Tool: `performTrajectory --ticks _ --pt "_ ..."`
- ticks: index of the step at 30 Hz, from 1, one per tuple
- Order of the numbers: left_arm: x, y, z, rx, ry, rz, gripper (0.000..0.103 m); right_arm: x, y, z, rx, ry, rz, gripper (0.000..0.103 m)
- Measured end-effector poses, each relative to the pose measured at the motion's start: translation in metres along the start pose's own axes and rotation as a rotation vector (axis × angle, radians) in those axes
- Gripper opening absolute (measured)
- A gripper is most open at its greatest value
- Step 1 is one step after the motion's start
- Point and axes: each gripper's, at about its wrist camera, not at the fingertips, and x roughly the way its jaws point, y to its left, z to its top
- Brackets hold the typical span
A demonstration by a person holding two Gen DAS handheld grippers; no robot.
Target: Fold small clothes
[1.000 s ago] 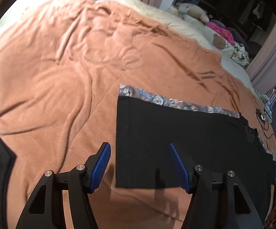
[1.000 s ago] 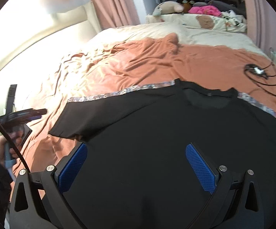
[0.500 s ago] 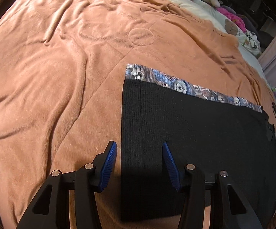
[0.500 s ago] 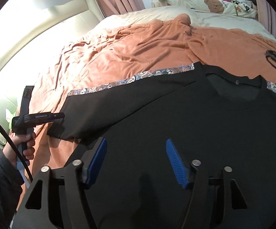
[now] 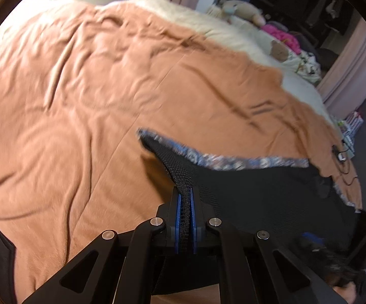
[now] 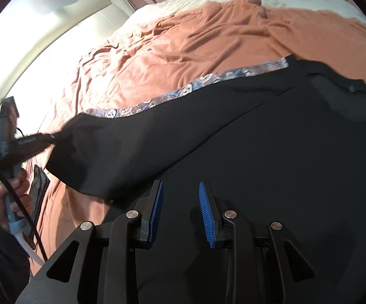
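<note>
black shirt (image 5: 258,197) sleeve edge sits clamped in left gripper (image 5: 186,202); right gripper (image 6: 180,202) jaws, just closing, stand apart above it.

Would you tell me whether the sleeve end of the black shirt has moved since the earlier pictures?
Yes. The sleeve end, flat before, is now pinched in the left gripper and lifted off the orange blanket.

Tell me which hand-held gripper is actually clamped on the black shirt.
The left hand-held gripper: its blue pads pinch the sleeve edge of the black shirt. The right hand-held gripper, which has just been closing, shows a gap between its pads.
</note>
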Motion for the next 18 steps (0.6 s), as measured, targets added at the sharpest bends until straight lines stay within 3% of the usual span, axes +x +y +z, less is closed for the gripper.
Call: performTrajectory --ticks 9,13,15,17,18 --pt "-0.026 -0.052 0.026 0.056 -0.044 -0.06 0.006 0.065 0.006 0.021 0.063 0.073 0.087 0.027" --pt "-0.033 -0.073 0.03 0.076 -0.05 -0.103 0.006 0.067 0.002 0.028 0.075 0.075 0.074 0.028" --pt "-0.036 -0.084 0.03 0.094 -0.05 -0.113 0.006 0.056 -0.001 0.029 0.078 0.061 0.093 0.042" --pt "-0.038 -0.098 0.028 0.111 -0.049 -0.127 0.006 0.043 -0.005 0.027 0.067 0.032 0.081 0.069" --pt "-0.039 -0.103 0.028 0.115 -0.049 -0.134 0.006 0.034 -0.009 0.026 0.066 0.01 0.07 0.07"
